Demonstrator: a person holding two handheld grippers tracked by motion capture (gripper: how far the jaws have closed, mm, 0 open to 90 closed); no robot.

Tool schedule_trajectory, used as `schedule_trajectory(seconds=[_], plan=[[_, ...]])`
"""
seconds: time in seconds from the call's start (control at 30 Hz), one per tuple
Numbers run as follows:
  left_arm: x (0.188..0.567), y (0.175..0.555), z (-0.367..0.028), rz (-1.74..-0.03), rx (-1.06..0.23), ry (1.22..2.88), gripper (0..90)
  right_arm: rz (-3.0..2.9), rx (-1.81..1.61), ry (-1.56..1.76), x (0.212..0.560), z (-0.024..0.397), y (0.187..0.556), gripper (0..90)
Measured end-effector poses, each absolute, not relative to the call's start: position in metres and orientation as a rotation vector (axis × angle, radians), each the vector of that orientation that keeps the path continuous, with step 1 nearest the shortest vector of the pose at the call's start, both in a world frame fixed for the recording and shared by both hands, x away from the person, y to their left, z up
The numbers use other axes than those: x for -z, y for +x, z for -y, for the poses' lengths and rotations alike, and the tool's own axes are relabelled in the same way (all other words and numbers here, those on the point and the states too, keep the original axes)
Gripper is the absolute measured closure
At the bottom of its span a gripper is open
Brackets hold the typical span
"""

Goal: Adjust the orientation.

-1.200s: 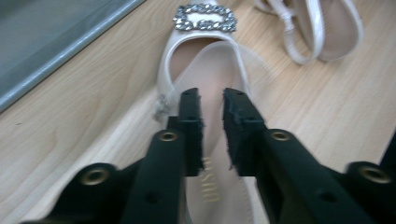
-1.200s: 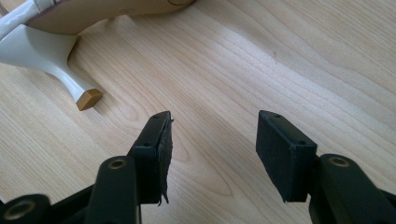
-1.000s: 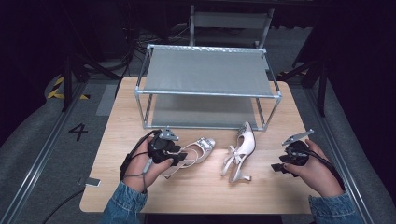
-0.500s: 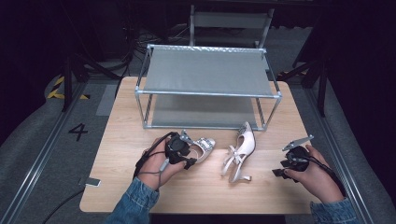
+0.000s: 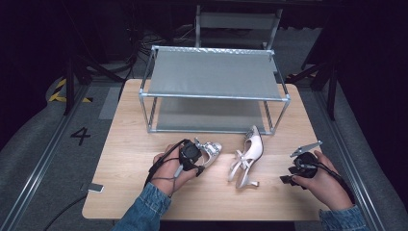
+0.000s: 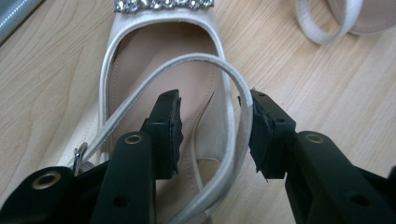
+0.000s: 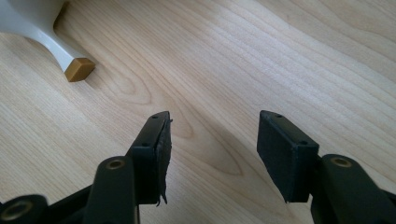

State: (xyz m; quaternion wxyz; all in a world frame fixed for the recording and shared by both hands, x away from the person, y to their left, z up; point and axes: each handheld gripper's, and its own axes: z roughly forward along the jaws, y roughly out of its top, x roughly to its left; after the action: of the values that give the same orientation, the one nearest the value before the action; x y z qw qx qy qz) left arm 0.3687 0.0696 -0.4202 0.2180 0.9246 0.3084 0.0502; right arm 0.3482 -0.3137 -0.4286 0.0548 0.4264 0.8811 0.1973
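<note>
Pale wooden table (image 5: 125,192) is seen under dark surroundings, with a grey two-tier metal rack (image 5: 214,74) standing at its far side. At the near left, the left gripper (image 5: 199,162) is held in a hand with a denim sleeve, the forearm angled in from the bottom edge and the wrist bent so that the jaws point toward the rack. Right at its jaws the jewelled shoe (image 5: 209,149) is lying, toe pointing away from the gripper. In the left gripper view the left gripper (image 6: 212,133) is seen partly open, its jaws set astride the shoe's heel end: one pad is inside the shoe's opening, the other is just outside the white ankle strap (image 6: 240,100), which is touching or nearly touching that outer pad. A firm squeeze cannot be made out.

Just to the right of that gripper, the second shoe (image 5: 248,156) is lying on its side, well apart from the right gripper (image 5: 286,179). That gripper is held low over the table at the near right, hand wrapped around its body. In the right gripper view the right gripper (image 7: 212,154) is seen wide open over bare wood, with the gold heel tip (image 7: 79,69) of the second shoe ahead and off to one side.
</note>
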Motion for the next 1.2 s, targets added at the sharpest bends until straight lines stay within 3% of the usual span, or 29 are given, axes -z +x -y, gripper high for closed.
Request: schedule_trajectory(seconds=[0.23,0.3,0.4,1.2], plan=[[0.426,0.368,-0.064,-0.833,-0.163,2.598,62.8,-2.683,-0.593,1.293,0.431,0.312,0.349,45.9],[0.425,0.368,-0.064,-0.821,-0.129,2.597,73.2,-2.686,-0.591,1.287,0.431,0.311,0.349,45.9],[0.423,0.366,-0.061,-0.801,-0.186,2.620,84.2,-2.685,-0.587,1.290,0.431,0.311,0.348,45.9],[0.381,0.384,-0.083,-0.875,-0.272,2.442,85.2,-2.673,-0.614,1.299,0.430,0.314,0.351,45.8]])
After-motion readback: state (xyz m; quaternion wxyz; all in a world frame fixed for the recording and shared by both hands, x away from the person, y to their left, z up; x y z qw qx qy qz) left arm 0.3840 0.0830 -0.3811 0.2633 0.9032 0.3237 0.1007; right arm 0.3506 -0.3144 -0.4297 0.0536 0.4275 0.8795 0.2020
